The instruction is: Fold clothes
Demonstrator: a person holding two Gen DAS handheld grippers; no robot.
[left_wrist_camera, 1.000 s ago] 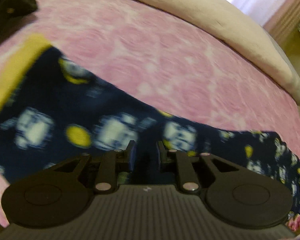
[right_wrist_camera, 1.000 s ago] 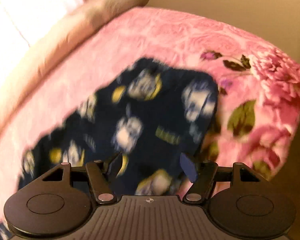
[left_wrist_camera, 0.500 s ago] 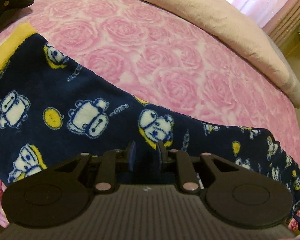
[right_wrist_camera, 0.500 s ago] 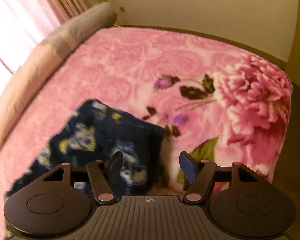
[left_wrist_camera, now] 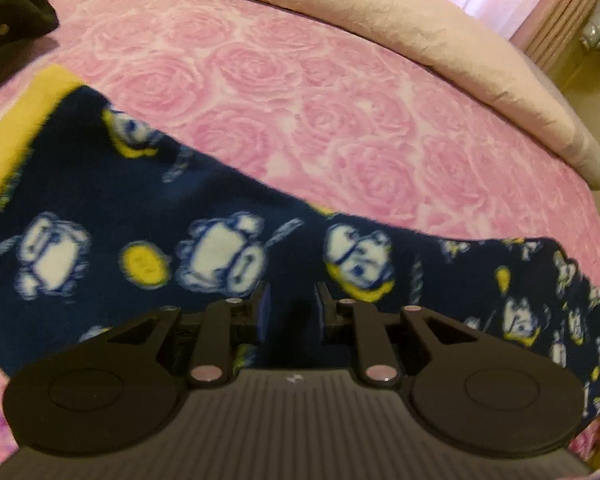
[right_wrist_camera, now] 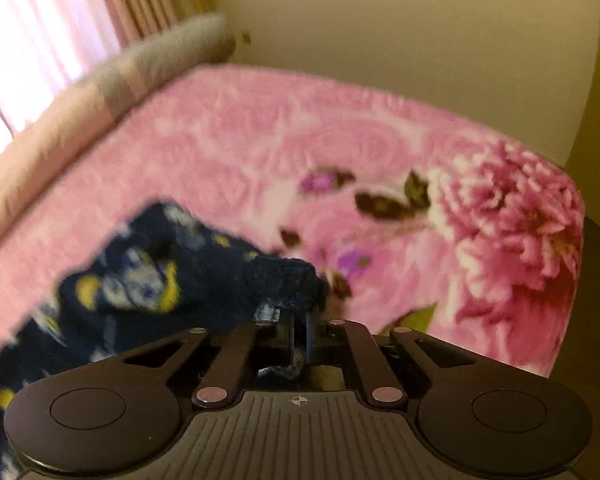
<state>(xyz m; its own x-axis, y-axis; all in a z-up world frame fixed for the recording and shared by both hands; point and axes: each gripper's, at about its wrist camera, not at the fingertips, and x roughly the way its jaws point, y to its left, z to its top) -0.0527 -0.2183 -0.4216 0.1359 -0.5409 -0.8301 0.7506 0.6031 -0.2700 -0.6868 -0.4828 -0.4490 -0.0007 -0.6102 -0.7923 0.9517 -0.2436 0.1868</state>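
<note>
Left wrist: your left gripper (left_wrist_camera: 290,300) stands narrowed, jaws apart with dark fleece between them; whether it pinches is unclear. The navy cartoon-print fleece garment with yellow band (left_wrist_camera: 220,216) lies stretched across the pink rose-pattern bed cover (left_wrist_camera: 300,92). A loose bite could slip when you lift.

Right wrist: your right gripper (right_wrist_camera: 300,334) is clamped on the garment's far corner (right_wrist_camera: 284,280). The bite looks thin; pulling sideways could tear it free near the bed edge.

The garment (left_wrist_camera: 220,216) lies on the blanket (left_wrist_camera: 300,92), a bolster (left_wrist_camera: 420,32) behind.
</note>
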